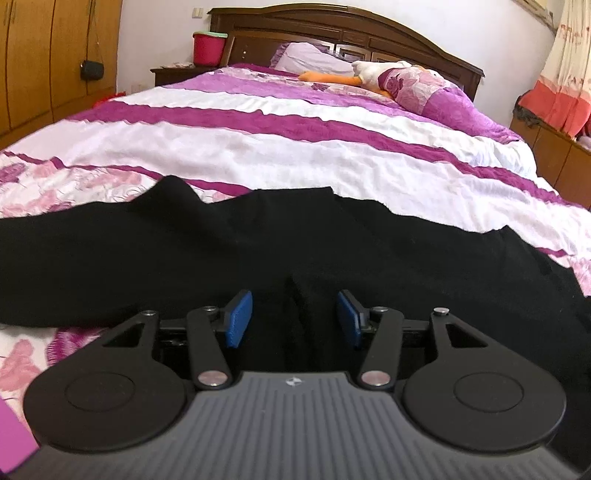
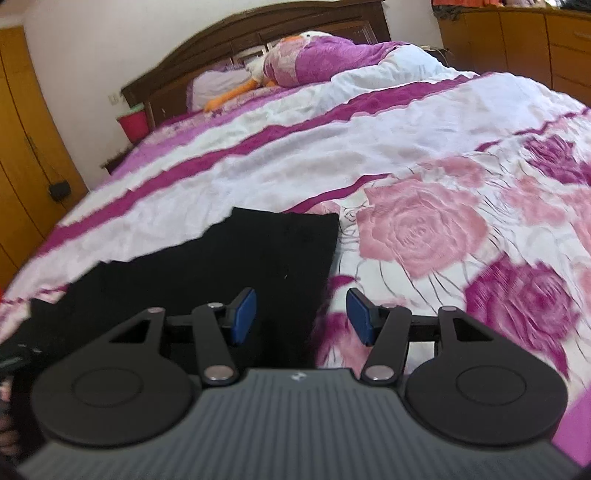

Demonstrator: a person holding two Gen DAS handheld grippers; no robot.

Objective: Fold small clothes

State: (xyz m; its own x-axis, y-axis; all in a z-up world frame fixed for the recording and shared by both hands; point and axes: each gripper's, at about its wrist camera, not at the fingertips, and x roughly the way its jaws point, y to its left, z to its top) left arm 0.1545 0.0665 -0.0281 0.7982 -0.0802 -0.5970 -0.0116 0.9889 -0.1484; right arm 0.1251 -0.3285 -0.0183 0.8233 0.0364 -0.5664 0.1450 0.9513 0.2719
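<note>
A black garment point(image 1: 221, 251) lies spread across the near part of the bed, wide from left to right. My left gripper point(image 1: 294, 314) is open, low over the garment's near middle, with a fold of black cloth between its blue pads point(image 1: 239, 319). In the right wrist view the garment point(image 2: 229, 266) ends in a straight right edge. My right gripper point(image 2: 301, 314) is open and straddles that edge, left pad over black cloth, right pad over the quilt.
The bed carries a white, purple and pink floral quilt point(image 1: 295, 140). A plush duck point(image 1: 362, 75) and pillows lie by the dark wooden headboard point(image 1: 332, 29). A red bucket point(image 1: 208, 48) stands on a nightstand. Wooden wardrobes point(image 1: 44, 62) line the left wall.
</note>
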